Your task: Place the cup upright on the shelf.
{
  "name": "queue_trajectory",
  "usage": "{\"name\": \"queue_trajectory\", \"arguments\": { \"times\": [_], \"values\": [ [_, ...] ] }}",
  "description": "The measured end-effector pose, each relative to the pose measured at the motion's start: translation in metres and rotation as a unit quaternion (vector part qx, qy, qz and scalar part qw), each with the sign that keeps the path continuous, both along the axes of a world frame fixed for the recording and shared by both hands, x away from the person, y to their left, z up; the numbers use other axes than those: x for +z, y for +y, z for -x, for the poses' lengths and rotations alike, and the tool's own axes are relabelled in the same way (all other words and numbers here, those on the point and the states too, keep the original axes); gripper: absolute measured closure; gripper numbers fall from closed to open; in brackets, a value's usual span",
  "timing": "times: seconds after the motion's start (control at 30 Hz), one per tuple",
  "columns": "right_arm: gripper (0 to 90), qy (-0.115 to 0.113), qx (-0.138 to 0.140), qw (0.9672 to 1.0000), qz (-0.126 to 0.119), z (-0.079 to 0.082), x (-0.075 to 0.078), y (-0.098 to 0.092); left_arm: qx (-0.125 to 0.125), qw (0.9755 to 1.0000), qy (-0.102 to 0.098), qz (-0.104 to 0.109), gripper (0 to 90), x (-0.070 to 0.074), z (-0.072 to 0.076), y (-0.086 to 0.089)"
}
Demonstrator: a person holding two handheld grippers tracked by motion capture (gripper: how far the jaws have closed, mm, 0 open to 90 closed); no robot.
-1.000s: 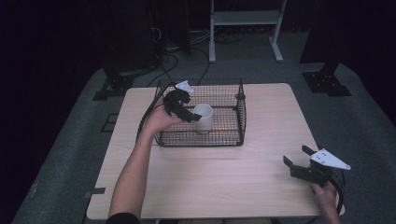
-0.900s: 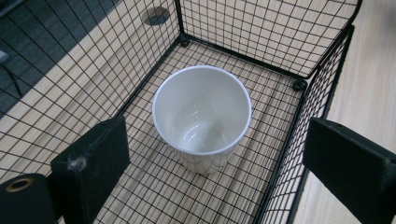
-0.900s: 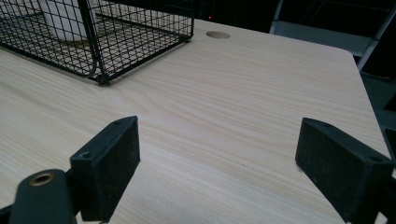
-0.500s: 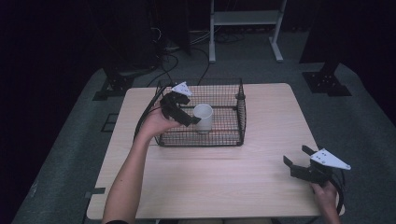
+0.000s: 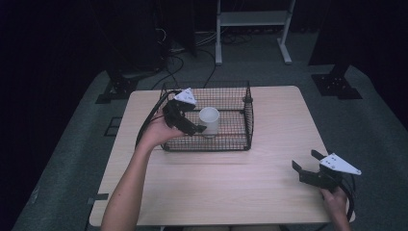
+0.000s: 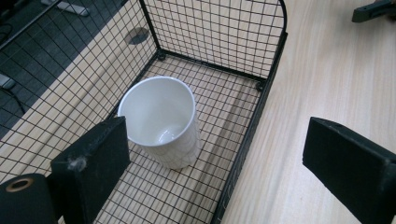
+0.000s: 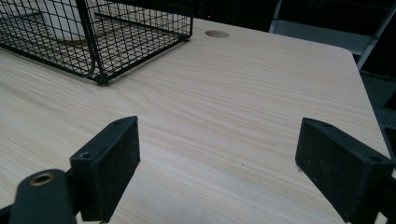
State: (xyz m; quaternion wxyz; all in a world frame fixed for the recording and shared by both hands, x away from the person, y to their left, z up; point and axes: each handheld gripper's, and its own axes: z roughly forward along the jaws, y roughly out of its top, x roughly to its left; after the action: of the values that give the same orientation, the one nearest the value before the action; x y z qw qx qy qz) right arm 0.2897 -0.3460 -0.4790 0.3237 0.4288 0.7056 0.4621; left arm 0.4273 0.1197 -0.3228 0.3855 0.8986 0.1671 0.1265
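Black pads on the right gripper stand wide apart with nothing between them. It rests low at the near right corner of the wooden table, well apart from everything else.

Farther on, the left gripper hangs by the left wall of the wire basket. Its pads are wide apart too, and they hold nothing. In the left gripper view, one pad sits over the basket and the other sits over the bare table, so the basket's side wall runs between them.

The white cup stands upright inside the basket, near the left end, with its mouth facing up. It is just past the left gripper and not touching it.

It looks like the cup is now set down and the hand is pulling away. To do this well, the hand should keep its pads wide, lift above the top wire, and go slowly, so no pad bumps the cup or hooks the wire wall. If the cup tips, it could roll in the basket.

Counting: one cup, one basket, one table, two grippers.
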Motion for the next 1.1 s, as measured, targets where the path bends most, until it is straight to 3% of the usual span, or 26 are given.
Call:
{"name": "queue_trajectory", "arguments": {
  "times": [0.4, 0.77, 1.1],
  "values": [
    [13.1, -0.001, -0.002, 1.0000, 0.001, 0.000, 0.000, 0.000, -0.005, 0.9998, -0.016, 0.006, 7.0, -0.003, 0.023, 0.008],
    [13.1, 0.000, -0.002, 1.0000, 0.003, 0.000, 0.000, 0.000, -0.006, 0.9999, -0.008, 0.011, 7.0, -0.015, 0.037, 0.016],
    [13.1, 0.001, -0.003, 1.0000, 0.004, 0.000, 0.000, 0.001, -0.010, 0.9997, -0.013, 0.017, 7.0, -0.019, 0.052, 0.022]
  ]
}}
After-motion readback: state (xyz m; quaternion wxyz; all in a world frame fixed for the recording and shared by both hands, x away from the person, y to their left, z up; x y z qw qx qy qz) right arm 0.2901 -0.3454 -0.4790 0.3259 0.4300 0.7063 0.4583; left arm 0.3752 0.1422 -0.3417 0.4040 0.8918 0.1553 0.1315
